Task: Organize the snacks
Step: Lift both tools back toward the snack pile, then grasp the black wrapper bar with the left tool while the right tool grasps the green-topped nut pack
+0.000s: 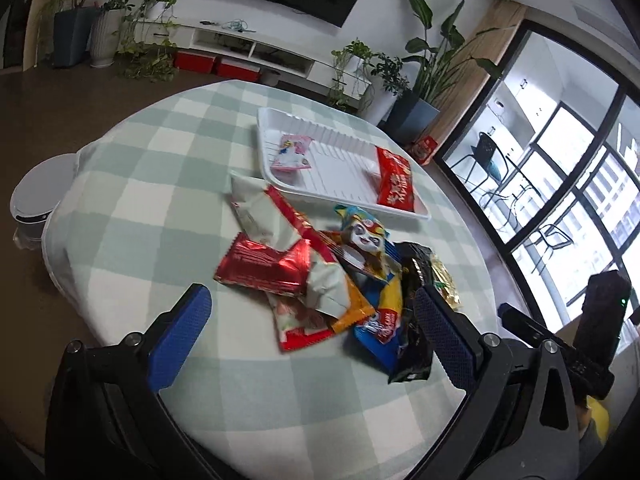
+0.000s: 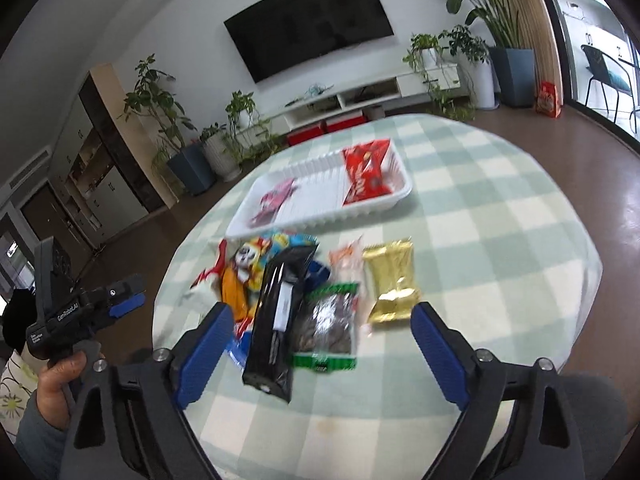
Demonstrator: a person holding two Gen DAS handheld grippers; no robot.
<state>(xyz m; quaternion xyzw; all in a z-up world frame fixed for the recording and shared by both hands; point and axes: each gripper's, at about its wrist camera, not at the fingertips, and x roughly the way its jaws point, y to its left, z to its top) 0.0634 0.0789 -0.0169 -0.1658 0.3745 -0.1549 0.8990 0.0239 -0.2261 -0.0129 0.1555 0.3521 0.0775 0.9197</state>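
A white tray lies at the far side of the table. It holds a pink packet and a red packet. In front of it is a loose pile: a red foil packet, a white-and-red bag, a panda packet, a black packet, a green seed packet and a gold packet. My left gripper hangs open over the pile's near left. My right gripper is open above the black and green packets and grips nothing.
The round table carries a green-and-white checked cloth. A white bin stands on the floor by its left edge. Potted plants, a low TV cabinet and glass doors ring the room. A hand holds the left gripper.
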